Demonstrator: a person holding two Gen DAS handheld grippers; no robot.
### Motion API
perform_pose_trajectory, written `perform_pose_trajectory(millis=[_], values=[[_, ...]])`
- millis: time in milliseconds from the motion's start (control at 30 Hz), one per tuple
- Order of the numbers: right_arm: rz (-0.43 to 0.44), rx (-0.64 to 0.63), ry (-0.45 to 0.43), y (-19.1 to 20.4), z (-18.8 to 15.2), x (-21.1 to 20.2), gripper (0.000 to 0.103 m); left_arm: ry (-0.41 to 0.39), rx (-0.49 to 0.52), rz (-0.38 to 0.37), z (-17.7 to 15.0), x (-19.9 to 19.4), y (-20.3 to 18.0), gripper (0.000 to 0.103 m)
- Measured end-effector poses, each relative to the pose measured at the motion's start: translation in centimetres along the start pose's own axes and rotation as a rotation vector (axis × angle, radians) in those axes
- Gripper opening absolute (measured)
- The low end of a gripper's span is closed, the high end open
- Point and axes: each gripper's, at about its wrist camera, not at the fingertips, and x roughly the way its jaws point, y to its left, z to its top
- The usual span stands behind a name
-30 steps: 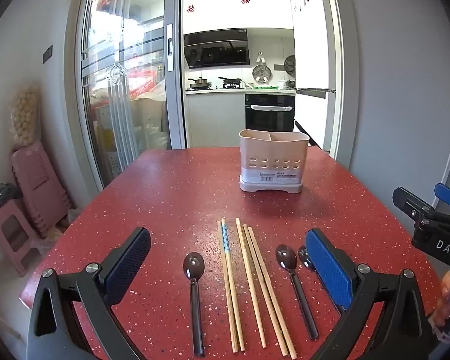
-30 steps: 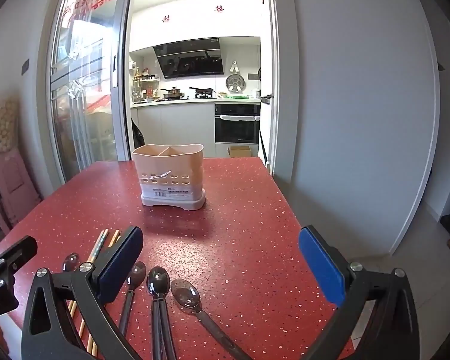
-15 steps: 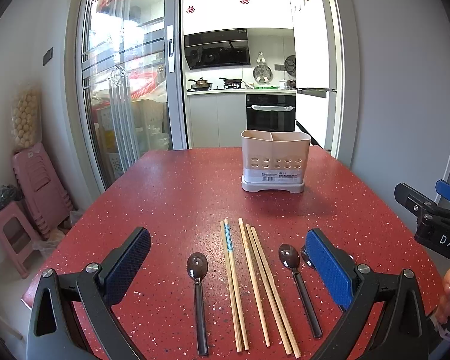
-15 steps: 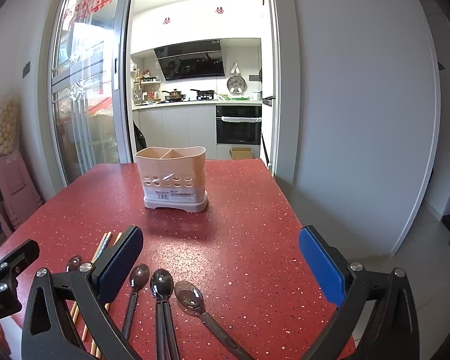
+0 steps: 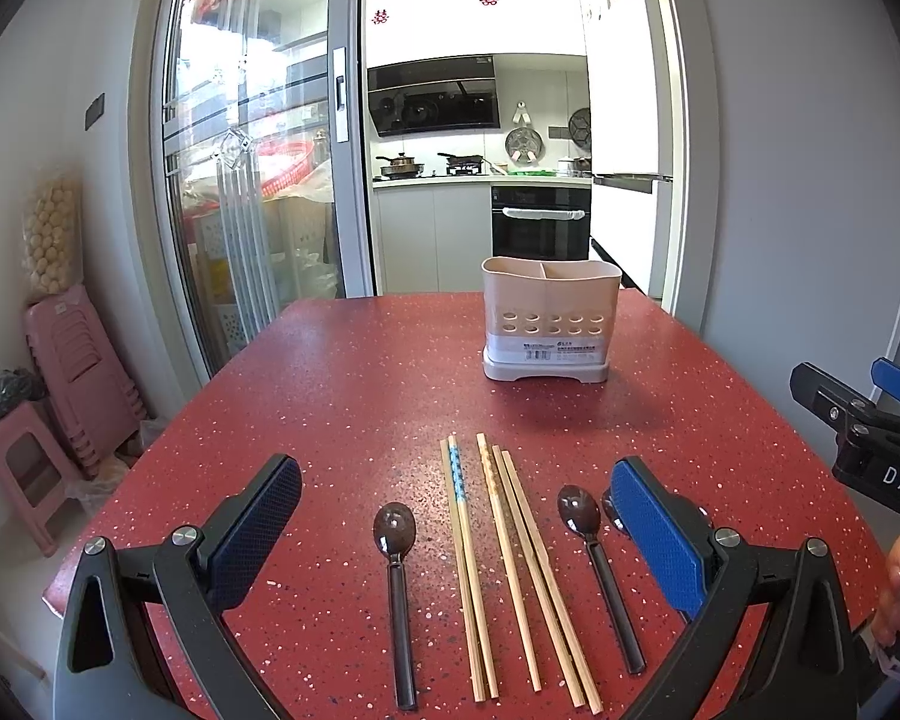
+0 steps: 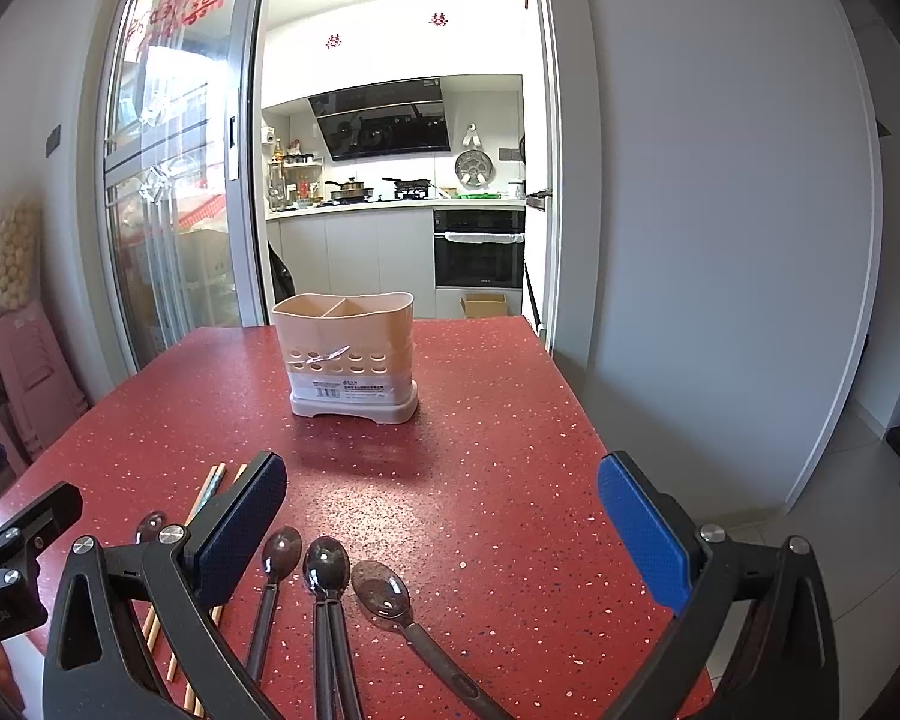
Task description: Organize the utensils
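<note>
Both tongs hang wide apart and empty above the near end of the red tabletop (image 5: 342, 396); the left tongs (image 5: 456, 516) sit over the chopsticks (image 5: 510, 558), which lie flat in a row well short of the pink utensil holder (image 5: 551, 319), long axes running straight toward it; a dark spoon (image 5: 397, 588) lies just left of them, another (image 5: 600, 570) just right; the right tongs (image 6: 444, 516) have three more spoons (image 6: 327, 594) nearer their left finger; so the left hand looks better placed for the chopsticks, gripping across the shafts
</note>
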Motion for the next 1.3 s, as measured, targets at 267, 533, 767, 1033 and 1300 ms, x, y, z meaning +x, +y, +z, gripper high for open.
perform_pose_trajectory(millis=[267,533,767,1033,1300], values=[[-0.002,0.001,0.003,0.07,-0.01,0.07,0.103,0.005,-0.003,-0.003,-0.01,0.05,0.08,0.103],[-0.006,0.009,0.003,0.03,-0.20,0.08,0.103,0.012,-0.014,0.000,0.20,0.16,0.41,0.103],[-0.010,0.020,0.006,-0.25,-0.32,0.07,0.103,0.023,-0.014,0.001,0.16,0.34,0.48,0.103],[-0.012,0.021,0.009,-0.46,-0.40,0.15,0.103,0.029,-0.017,-0.002,0.20,0.48,0.47,0.103],[-0.012,0.023,0.009,-0.53,-0.31,0.20,0.103,0.027,-0.018,-0.003,0.22,0.53,0.45,0.103]])
